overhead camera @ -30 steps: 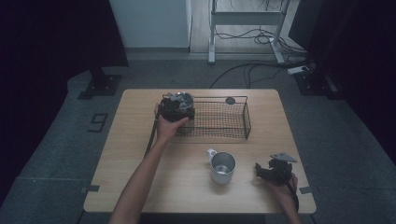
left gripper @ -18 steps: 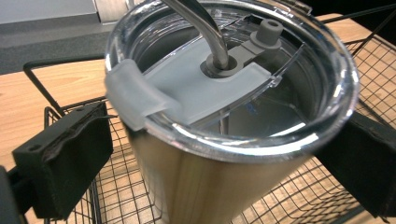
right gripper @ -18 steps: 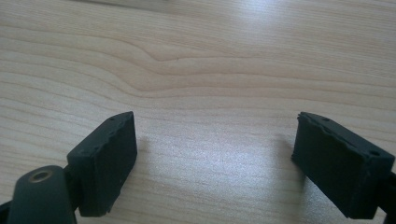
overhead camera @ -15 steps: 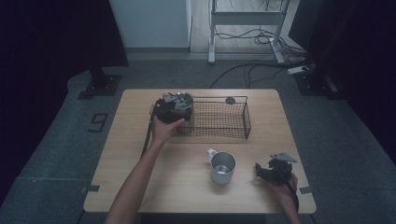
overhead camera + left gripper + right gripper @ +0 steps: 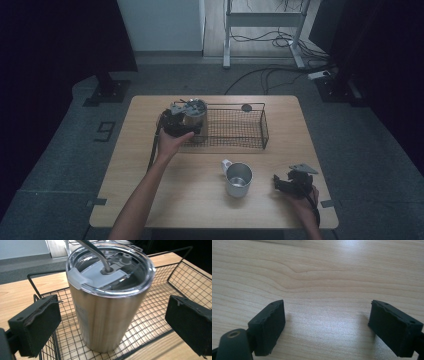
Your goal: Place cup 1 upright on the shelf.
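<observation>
A steel tumbler with a clear lid and a metal straw stands upright in the left end of a black wire basket. My left gripper is open just in front of it. In the left gripper view the tumbler stands between the two pads with a gap on each side, so neither touches it. My right gripper rests low at the table's front right, open, and the right gripper view shows bare wood between its jaws.
A steel mug with a handle stands on the wooden table between the hands. A small dark round thing lies behind the basket. The rest of the basket holds nothing.
My left gripper has drawn back a little toward the left and the person, away from the tumbler, which stays in the basket. The right gripper has not moved.
</observation>
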The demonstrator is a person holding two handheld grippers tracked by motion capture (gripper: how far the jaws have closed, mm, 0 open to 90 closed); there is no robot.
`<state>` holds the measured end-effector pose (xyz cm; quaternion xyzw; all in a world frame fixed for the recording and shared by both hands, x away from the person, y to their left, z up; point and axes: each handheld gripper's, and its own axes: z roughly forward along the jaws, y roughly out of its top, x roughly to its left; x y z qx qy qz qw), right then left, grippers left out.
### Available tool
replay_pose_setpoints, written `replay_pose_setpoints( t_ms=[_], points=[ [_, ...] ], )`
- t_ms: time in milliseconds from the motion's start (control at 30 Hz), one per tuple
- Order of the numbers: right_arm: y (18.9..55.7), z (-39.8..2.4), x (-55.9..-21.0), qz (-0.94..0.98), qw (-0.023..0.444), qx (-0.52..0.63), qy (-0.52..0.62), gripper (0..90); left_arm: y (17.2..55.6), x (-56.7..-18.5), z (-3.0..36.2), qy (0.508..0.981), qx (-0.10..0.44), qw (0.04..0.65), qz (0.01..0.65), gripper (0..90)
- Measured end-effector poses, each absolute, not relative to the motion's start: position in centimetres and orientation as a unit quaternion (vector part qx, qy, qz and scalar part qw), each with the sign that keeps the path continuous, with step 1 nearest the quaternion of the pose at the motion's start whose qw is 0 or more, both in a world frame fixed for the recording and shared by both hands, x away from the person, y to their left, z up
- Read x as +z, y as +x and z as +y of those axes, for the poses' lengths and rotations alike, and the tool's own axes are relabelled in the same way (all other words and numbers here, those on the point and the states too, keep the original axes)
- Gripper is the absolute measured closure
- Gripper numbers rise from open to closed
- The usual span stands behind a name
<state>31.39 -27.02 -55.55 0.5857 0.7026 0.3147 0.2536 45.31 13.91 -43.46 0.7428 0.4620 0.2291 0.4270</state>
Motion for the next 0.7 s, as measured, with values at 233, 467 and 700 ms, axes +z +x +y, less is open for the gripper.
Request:
replay_pose_setpoints(
  t_ms=[233,467,700],
  points=[
    [31.4,-27.0,-55.6,0.703,0.254,0.315,0.585,13.3,43.2,-43.4,14.3,0.745,0.224,0.439,0.449,1.3],
    [31.4,-27.0,-55.5,0.701,0.253,0.314,0.588,13.3,40.9,-43.5,14.8,0.74,0.23,0.451,0.443,4.5],
    [31.4,-27.0,-55.5,0.703,0.255,0.314,0.586,13.5,38.5,-44.0,14.9,0.749,0.235,0.45,0.426,4.9]
  ],
)
